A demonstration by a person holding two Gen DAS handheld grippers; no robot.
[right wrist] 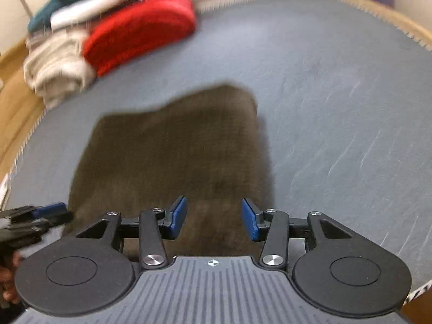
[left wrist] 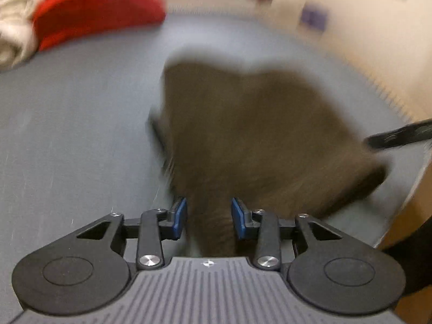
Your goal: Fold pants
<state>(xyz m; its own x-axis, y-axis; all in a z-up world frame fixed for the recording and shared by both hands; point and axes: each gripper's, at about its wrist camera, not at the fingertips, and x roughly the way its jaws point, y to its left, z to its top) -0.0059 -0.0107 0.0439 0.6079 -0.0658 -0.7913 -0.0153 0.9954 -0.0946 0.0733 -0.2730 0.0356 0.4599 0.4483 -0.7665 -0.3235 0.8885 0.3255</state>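
Note:
Dark brown pants (left wrist: 256, 124) lie folded on a grey-blue mat (left wrist: 67, 135); both views are motion-blurred. My left gripper (left wrist: 208, 220) is open, its blue pads either side of the near edge of the cloth. In the right wrist view the pants (right wrist: 175, 156) form a rough rectangle, and my right gripper (right wrist: 214, 220) is open over their near edge. The left gripper also shows in the right wrist view (right wrist: 40, 216), at the pants' left corner. The right gripper's finger (left wrist: 399, 133) enters the left wrist view from the right.
A pile of folded clothes sits at the mat's far left: a red item (right wrist: 140, 32), a cream one (right wrist: 56, 67), white and teal ones behind. Wooden floor (right wrist: 13, 94) borders the mat's fringed edge. A cream wall (left wrist: 351, 27) stands beyond.

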